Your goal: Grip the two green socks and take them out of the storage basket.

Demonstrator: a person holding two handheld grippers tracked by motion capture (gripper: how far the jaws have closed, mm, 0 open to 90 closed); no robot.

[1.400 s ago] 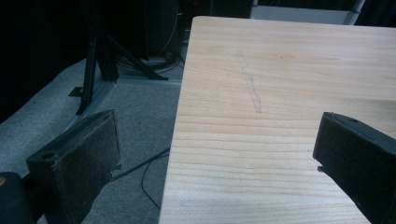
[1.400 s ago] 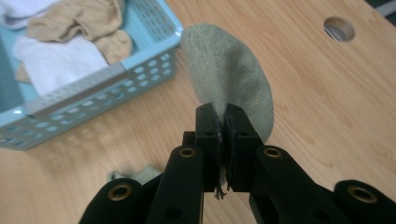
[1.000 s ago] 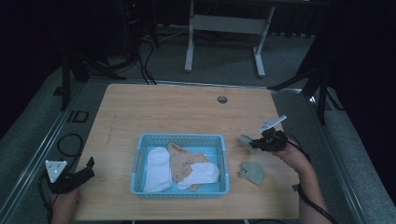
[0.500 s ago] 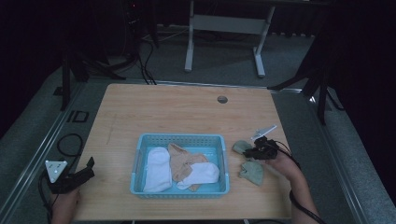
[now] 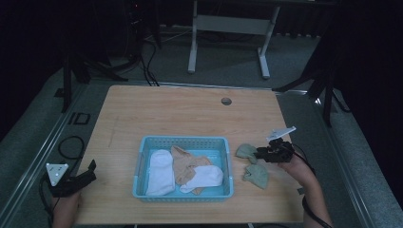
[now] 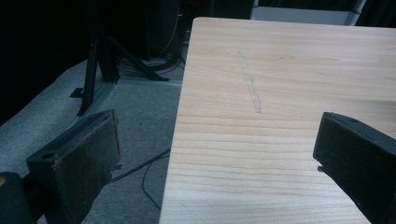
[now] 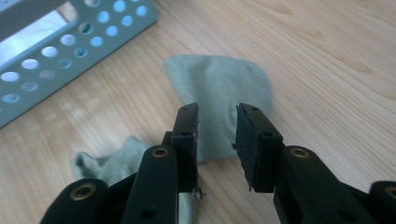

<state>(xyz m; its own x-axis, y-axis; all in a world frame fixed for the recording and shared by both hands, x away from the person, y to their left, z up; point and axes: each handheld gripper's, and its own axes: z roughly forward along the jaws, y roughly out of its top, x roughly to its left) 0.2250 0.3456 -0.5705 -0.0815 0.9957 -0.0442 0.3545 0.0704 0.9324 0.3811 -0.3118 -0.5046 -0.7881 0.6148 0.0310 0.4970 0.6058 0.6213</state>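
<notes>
A light-green sock (image 5: pixel 246 151) (image 7: pixel 219 79) lies flat on the wooden table (image 5: pixel 180 114), just right of a blue perforated basket (image 5: pixel 183 139) (image 7: pixel 70 42). My right gripper (image 5: pixel 259 153) (image 7: pixel 217 116) hovers low over the sock's near edge, open by a narrow gap through which the sock shows. A second green sock (image 5: pixel 256 175) (image 7: pixel 107 163) lies crumpled closer to me. The basket holds two white socks (image 5: pixel 160 171) and a tan one (image 5: pixel 187 164). My left gripper (image 5: pixel 90 172) (image 6: pixel 217 158) stands wide open at the table's front left edge, holding nothing.
A round cable hole (image 5: pixel 226 100) sits near the table's far edge. A faint scratch (image 6: pixel 251 88) marks the wood ahead of the left gripper. Grey floor with cables (image 6: pixel 140 163) drops away left of the table. A white desk frame (image 5: pixel 228 23) stands behind.
My right gripper came down and toward me with the green sock, which now rests on the table beside the basket. Its jaws now stand apart. The left gripper has not moved.
</notes>
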